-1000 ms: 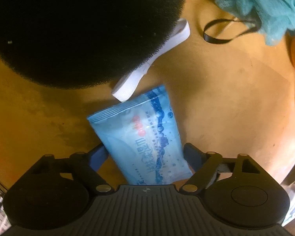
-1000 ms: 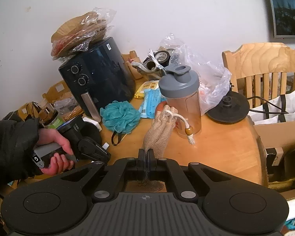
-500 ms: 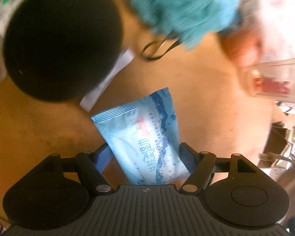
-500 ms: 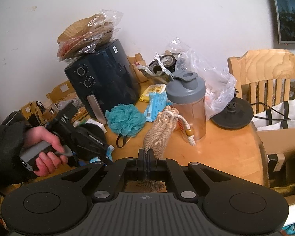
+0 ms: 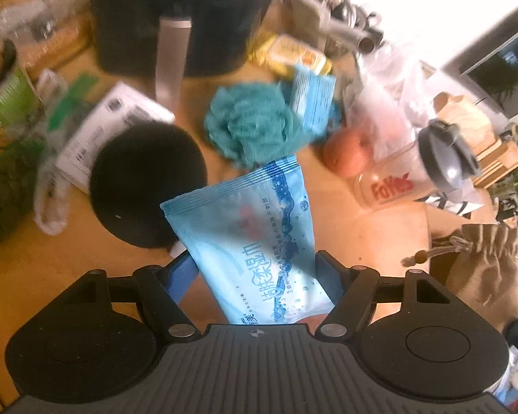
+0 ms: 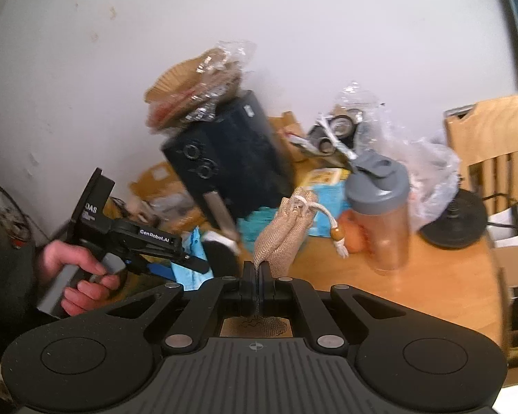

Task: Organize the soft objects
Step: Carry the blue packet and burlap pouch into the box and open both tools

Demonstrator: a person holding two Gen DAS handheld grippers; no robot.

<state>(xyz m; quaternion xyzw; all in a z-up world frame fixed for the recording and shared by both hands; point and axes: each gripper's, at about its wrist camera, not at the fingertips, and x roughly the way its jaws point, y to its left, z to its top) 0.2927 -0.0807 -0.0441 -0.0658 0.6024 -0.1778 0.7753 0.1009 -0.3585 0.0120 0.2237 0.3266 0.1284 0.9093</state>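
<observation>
The left claw [image 5: 255, 272] is clamped on a light blue plastic pack of wet wipes [image 5: 248, 238] printed with dark blue Chinese characters, which I cannot read surely; the pack hangs clear above the orange wooden table [image 5: 362, 241]. Its jaws closed somewhat in the last second and now press the pack's sides. The right claw [image 6: 256, 286] is shut tight on the bottom of a tan burlap drawstring pouch [image 6: 286, 231], whose cord carries a wooden bead; the pouch stands up off the table. Toward the table's far edge sit a teal mesh bath sponge [image 5: 252, 124], a black air fryer [image 5: 186, 17] and a clear shaker bottle with a grey lid [image 5: 411, 176] with red lettering that seems to read "FoYes". In the right wrist view the left device shows "GenRobot.AI" in white, held by a hand [image 6: 76, 276].
</observation>
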